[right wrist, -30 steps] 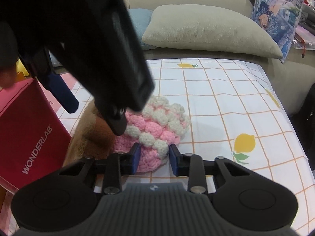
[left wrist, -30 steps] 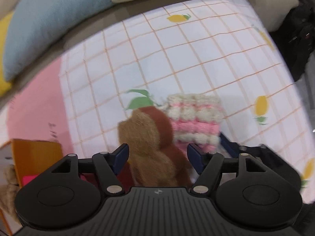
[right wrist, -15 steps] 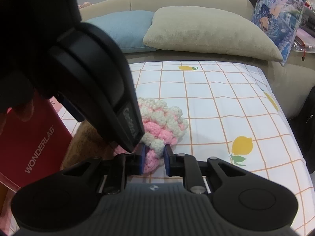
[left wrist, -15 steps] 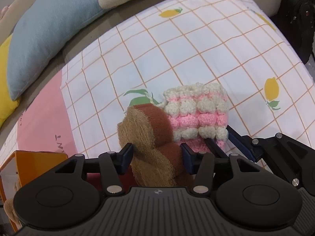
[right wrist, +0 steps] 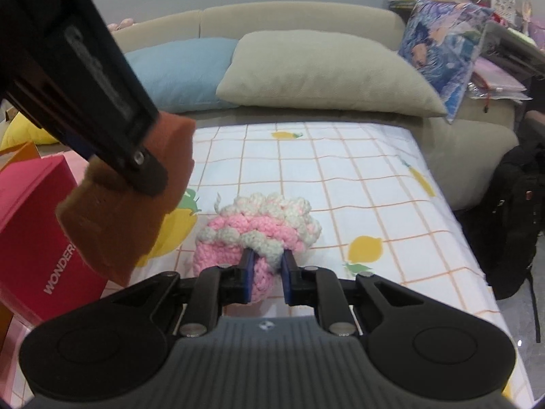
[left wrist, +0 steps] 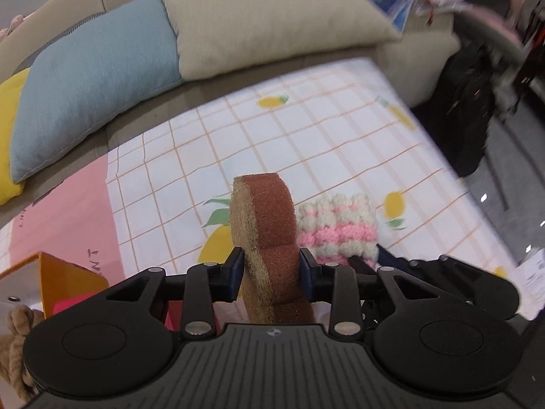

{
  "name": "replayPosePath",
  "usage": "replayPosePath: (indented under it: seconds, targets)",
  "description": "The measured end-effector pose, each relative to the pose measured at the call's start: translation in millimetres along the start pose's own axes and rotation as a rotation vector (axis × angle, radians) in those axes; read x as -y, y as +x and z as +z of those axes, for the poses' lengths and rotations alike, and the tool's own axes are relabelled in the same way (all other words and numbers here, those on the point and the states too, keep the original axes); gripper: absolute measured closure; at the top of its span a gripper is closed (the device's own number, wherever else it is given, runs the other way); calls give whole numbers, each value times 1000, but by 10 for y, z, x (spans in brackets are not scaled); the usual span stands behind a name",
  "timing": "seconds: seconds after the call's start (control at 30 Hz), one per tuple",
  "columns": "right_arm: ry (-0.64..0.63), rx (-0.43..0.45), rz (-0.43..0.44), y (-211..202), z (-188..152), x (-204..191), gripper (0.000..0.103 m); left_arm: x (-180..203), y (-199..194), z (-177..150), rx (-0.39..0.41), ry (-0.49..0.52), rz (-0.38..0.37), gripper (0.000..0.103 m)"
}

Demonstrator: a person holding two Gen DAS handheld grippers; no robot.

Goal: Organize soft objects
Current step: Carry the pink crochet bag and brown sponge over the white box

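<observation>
Now left claw (left wrist: 271, 274) grips sponge (left wrist: 269, 235) upright.

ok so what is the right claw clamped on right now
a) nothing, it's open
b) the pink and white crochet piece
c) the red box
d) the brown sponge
b: the right claw pinches the pink and white crochet piece between its blue pads, while the left claw holds the brown sponge.

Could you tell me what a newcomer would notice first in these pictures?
Probably the brown sponge, clamped upright in the left gripper above the lemon-print sheet. Next, the pink-and-white crocheted piece pinched by the right gripper at its near edge, with a red box to the left.
</observation>
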State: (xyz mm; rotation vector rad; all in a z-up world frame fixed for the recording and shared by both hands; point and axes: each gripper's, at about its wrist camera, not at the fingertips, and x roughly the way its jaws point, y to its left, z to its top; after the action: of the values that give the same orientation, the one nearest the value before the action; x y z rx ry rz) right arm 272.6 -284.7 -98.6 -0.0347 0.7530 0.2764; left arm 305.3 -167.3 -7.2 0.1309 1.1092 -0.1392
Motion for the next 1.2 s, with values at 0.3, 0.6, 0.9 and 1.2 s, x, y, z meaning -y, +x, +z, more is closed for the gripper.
replayPosePath:
  seconds: [0.3, 0.6, 0.9, 1.2]
  targets:
    - [23, 32, -50, -442, -57, -29, 89, -38, -678, -364, 122, -13, -142, 65]
    - [25, 138, -28, -1232, -114, -275, 89, -273, -1247, -841, 222, -63, -225, 65]
    - [84, 113, 78, -1699, -233, -619, 89, -766, -1523, -1381, 282, -196, -206, 65]
    - [-48, 139, 250, -1951, -34, -1387, 89, -1602, -1673, -1953, 316, -364, -129, 65]
